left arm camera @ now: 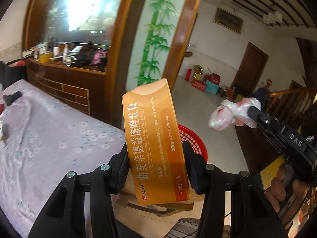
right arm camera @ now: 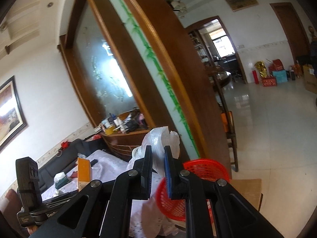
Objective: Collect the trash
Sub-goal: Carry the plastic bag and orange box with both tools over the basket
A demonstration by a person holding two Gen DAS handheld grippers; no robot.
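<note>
My left gripper (left arm camera: 156,158) is shut on an orange medicine box (left arm camera: 154,138) with Chinese print, held upright above the red plastic basket (left arm camera: 195,140). My right gripper (right arm camera: 158,158) is shut on a crumpled white plastic bag (right arm camera: 160,138); it also shows in the left wrist view (left arm camera: 231,115) at the right, raised above the floor. The red basket (right arm camera: 206,168) sits on a wooden stool just below and right of my right gripper. The orange box also shows in the right wrist view (right arm camera: 84,173) at the lower left.
A table with a pale purple cloth (left arm camera: 49,138) lies to the left, with a green tissue box (right arm camera: 61,180) on it. A wooden cabinet with clutter (left arm camera: 75,59) stands behind. A cardboard sheet (right arm camera: 247,188) lies on the stool. A tiled floor (right arm camera: 277,129) opens to the right.
</note>
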